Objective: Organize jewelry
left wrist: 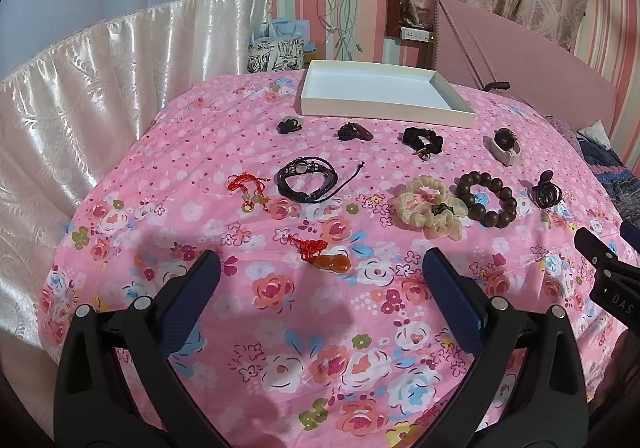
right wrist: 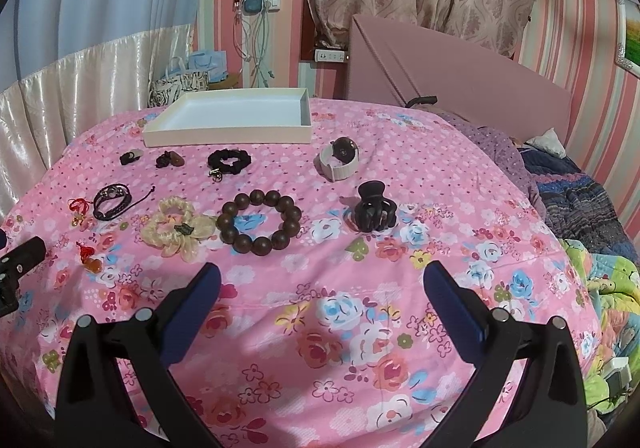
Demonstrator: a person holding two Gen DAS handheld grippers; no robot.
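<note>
Left wrist view: jewelry lies loose on the floral bedspread (left wrist: 320,328), none yet in the white tray (left wrist: 384,115).

Nearest the left claw (left wrist: 320,268) sits the orange gourd pendant (left wrist: 334,262) on a red knotted cord: judged light, hard and smooth, so better taken across the body than by the limp cord. The wooden bead bracelet (right wrist: 259,223) looks rigid-beaded but elastic; pinch one bead. The cream scrunchie (right wrist: 176,228) is soft. Both the left claw and the right claw (right wrist: 320,276) stand released, holding nothing, above the bedspread.

Black tool (left wrist: 321,268) frames, blue pads (left wrist: 452,294), silver screws.
</note>
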